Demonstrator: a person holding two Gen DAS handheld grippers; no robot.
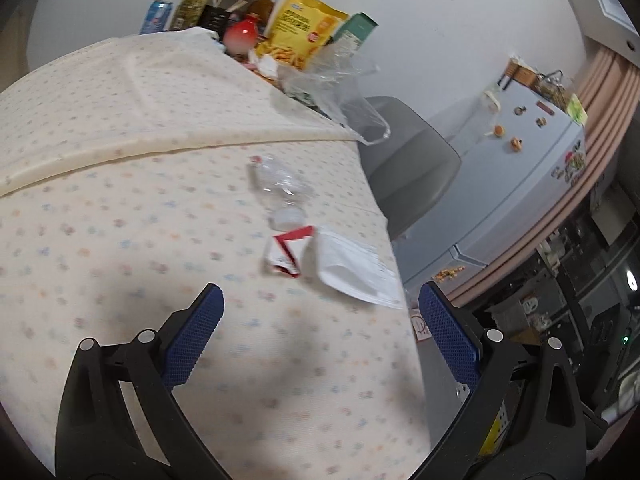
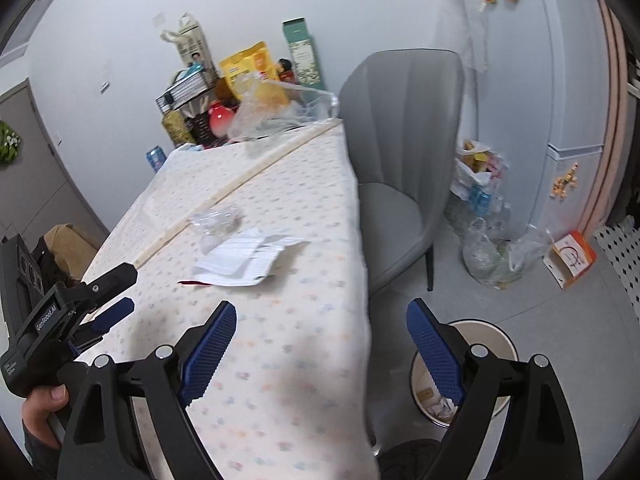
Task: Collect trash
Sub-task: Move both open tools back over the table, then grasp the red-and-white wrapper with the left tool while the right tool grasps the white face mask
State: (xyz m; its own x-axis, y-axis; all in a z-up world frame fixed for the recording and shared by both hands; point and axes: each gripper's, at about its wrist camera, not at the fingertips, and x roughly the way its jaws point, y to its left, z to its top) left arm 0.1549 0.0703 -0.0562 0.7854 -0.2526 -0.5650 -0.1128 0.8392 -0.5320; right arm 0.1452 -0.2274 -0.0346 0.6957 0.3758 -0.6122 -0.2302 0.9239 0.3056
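On the dotted tablecloth (image 1: 160, 240) lie a crushed clear plastic bottle (image 1: 282, 188), a red-and-white wrapper (image 1: 286, 254) and a white pouch (image 1: 354, 268). My left gripper (image 1: 320, 330) is open and empty, just short of the wrapper and pouch. In the right wrist view the bottle (image 2: 218, 220) and the white pouch (image 2: 244, 258) lie mid-table. My right gripper (image 2: 320, 344) is open and empty over the table's right edge. The left gripper (image 2: 114, 294) shows there at the left, held in a hand. A white trash bin (image 2: 496, 344) stands on the floor below the right gripper.
A grey chair (image 2: 400, 152) stands at the table's right side. Groceries, a yellow snack bag (image 1: 300, 28) and a clear plastic bag (image 1: 340, 88) crowd the table's far end. Bags of bottles (image 2: 484, 232) and an orange box (image 2: 572, 258) sit on the floor by the fridge (image 2: 568, 80).
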